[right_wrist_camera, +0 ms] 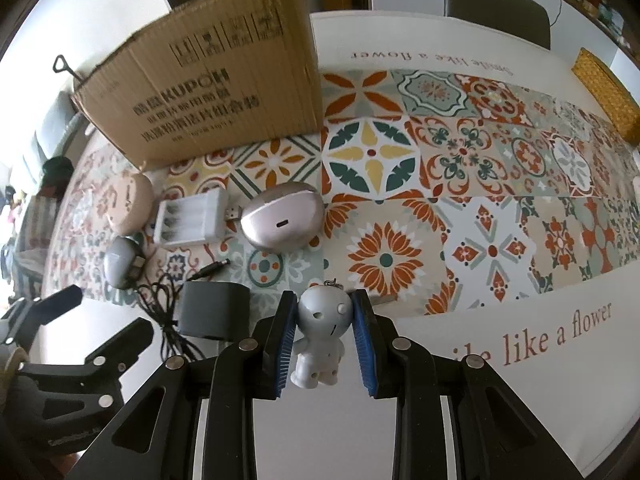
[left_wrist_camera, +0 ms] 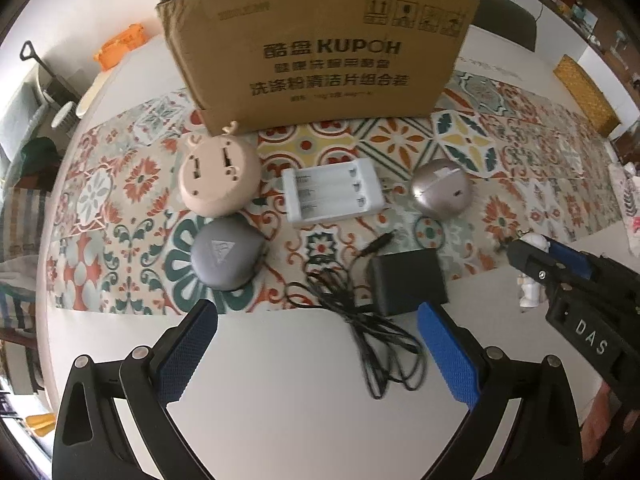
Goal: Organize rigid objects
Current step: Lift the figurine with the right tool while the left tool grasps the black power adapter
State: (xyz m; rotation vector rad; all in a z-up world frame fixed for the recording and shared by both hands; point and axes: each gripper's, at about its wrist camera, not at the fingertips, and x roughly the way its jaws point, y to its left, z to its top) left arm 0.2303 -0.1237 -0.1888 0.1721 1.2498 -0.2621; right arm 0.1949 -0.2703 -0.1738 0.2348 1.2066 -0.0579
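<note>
Small objects not yet boxed: pink round case (left_wrist_camera: 218, 178), grey pouch (left_wrist_camera: 227, 254), white battery charger (left_wrist_camera: 334, 192), silver oval case (left_wrist_camera: 440, 190) and black adapter (left_wrist_camera: 406, 282) with cord, all lying on patterned runner (right_wrist_camera: 480, 200) before cardboard box (left_wrist_camera: 316, 52). Nothing visibly inside box, interior hidden. White figurine (right_wrist_camera: 322, 332) pinched at head between right gripper (right_wrist_camera: 324, 334) pads, by table edge. Left gripper (left_wrist_camera: 316, 356) spread wide, holding nothing, near cord. Judged barely started; everything left.

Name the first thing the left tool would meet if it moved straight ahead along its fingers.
Probably the black cable lying between its open fingers, then the black power adapter just beyond. The left tool appears to sit above the table, so its height over the cable is unclear.
</note>
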